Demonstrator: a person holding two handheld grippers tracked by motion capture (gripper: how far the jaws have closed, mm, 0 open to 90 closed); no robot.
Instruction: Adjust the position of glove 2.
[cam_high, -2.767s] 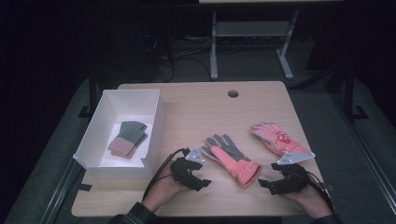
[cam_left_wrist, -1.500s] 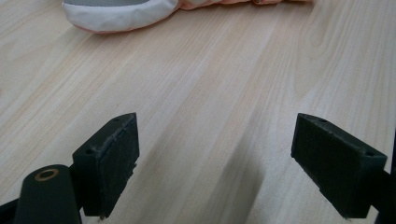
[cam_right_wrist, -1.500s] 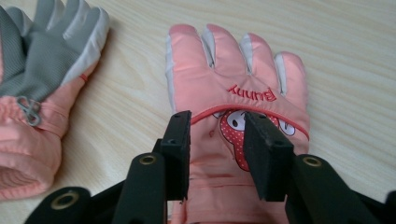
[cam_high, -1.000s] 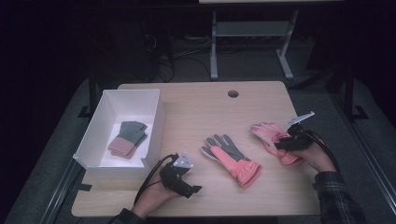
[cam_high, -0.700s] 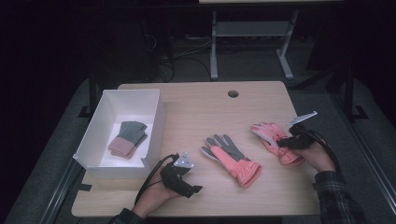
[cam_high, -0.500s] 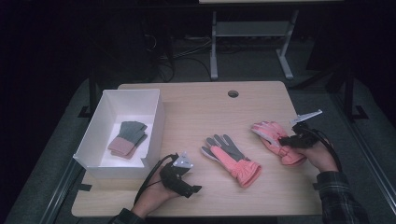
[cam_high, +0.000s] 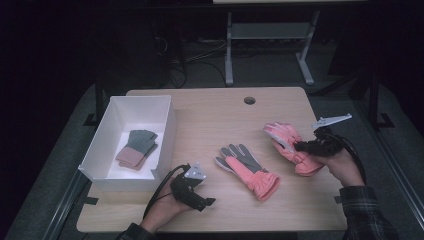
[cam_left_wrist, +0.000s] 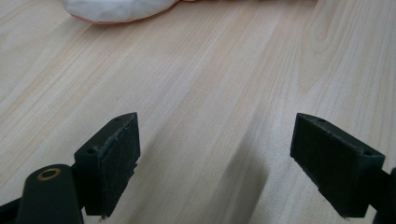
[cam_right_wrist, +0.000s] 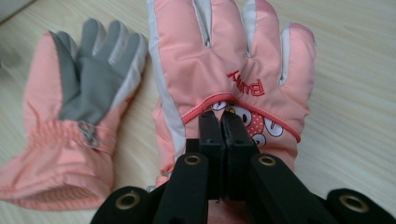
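The pink glove (cam_high: 290, 145) sits at the right of the table, pinched at its back by my right tongs (cam_right_wrist: 223, 122), jaws squeezed together on the fabric. Its partner glove (cam_high: 248, 171) lies palm up near the middle; a white box (cam_high: 111, 141) with another pair (cam_high: 136, 148) stands left. My left tongs (cam_left_wrist: 231, 156) rest wide apart, empty, over bare wood (cam_high: 215, 112); dark room behind

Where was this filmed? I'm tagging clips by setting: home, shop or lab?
Most likely a lab or recording room: one bare wooden table with a cable hole, a dark carpeted floor, and loose cables behind.
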